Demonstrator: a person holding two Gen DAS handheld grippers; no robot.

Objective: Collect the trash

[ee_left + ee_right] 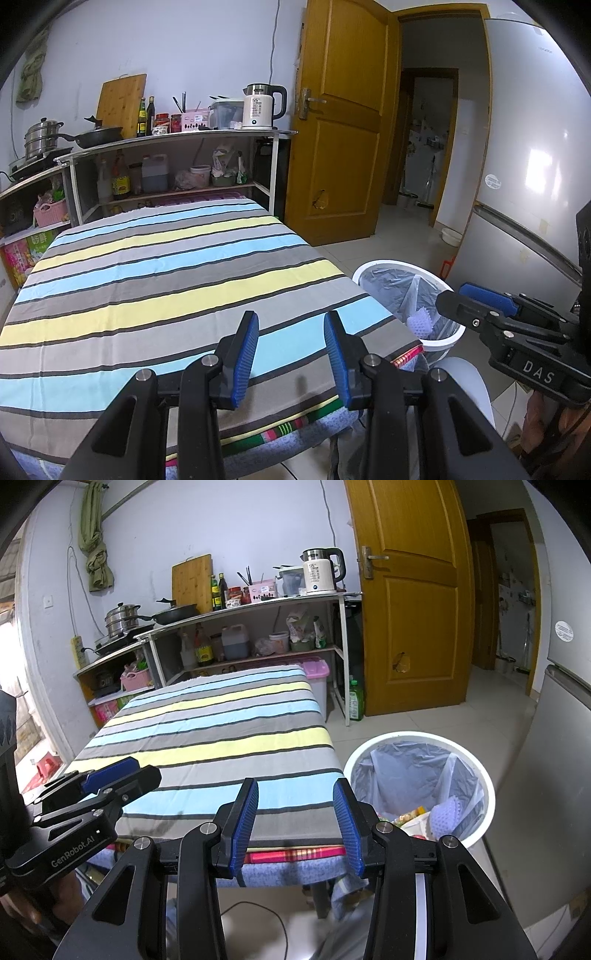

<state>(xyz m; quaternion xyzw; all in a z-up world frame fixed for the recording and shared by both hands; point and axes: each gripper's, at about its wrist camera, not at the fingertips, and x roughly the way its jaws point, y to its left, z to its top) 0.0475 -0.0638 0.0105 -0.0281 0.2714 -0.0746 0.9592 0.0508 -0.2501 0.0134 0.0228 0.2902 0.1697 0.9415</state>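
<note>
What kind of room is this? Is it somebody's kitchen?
Most likely a small home kitchen. A kettle and a frying pan stand on the shelves, a fridge is at the side, and a white trash bin with rubbish sits beside the striped table.

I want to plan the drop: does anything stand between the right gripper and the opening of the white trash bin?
Nothing visible does. The right gripper is open and empty above the table's near edge, and the trash bin stands on the floor just to its right, mouth uncovered, with trash already inside.
</note>
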